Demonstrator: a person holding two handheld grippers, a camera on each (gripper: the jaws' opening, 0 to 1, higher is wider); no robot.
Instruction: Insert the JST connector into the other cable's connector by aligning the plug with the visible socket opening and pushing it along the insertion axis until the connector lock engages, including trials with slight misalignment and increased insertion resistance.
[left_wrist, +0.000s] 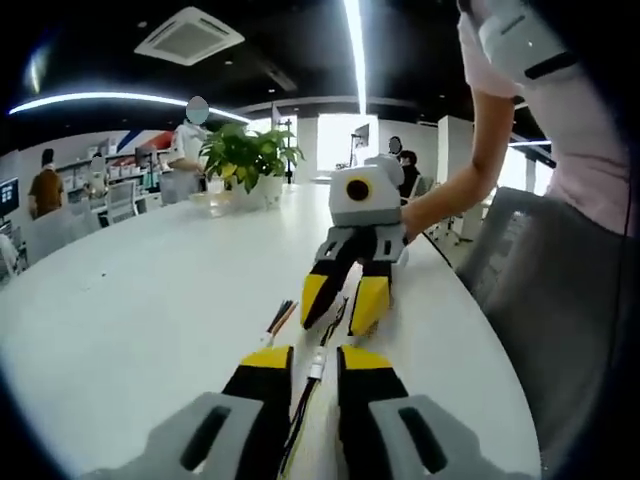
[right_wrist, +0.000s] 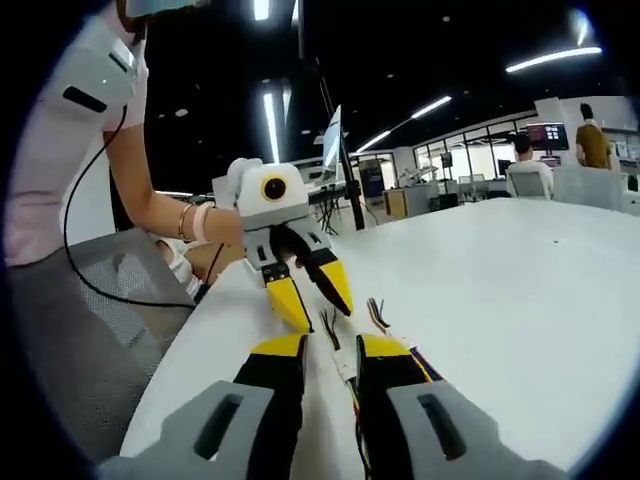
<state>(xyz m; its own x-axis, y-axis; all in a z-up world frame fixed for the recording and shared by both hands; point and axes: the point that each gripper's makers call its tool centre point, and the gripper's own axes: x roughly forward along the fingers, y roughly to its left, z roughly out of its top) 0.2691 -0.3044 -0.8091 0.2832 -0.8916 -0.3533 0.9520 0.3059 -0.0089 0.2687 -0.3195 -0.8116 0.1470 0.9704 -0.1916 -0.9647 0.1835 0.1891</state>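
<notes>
Our left gripper (left_wrist: 314, 362) holds its jaws a little apart with a cable (left_wrist: 300, 410) running between them, its small white connector (left_wrist: 318, 366) at the tips; whether it is pinched we cannot tell. Our right gripper (right_wrist: 335, 350) likewise straddles the other cable (right_wrist: 354, 395), grip unclear. Loose wire ends (left_wrist: 279, 318) lie just beside the jaws on the white table (left_wrist: 120, 310). We judge these leads light and floppy, the housings small and fragile: we should grip the plastic bodies, not the wires.

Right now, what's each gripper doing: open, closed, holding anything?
Left gripper: jaws narrowly apart around a cable; a firm grip cannot be told.
Right gripper: same, jaws close around its cable; grip cannot be told.
</notes>
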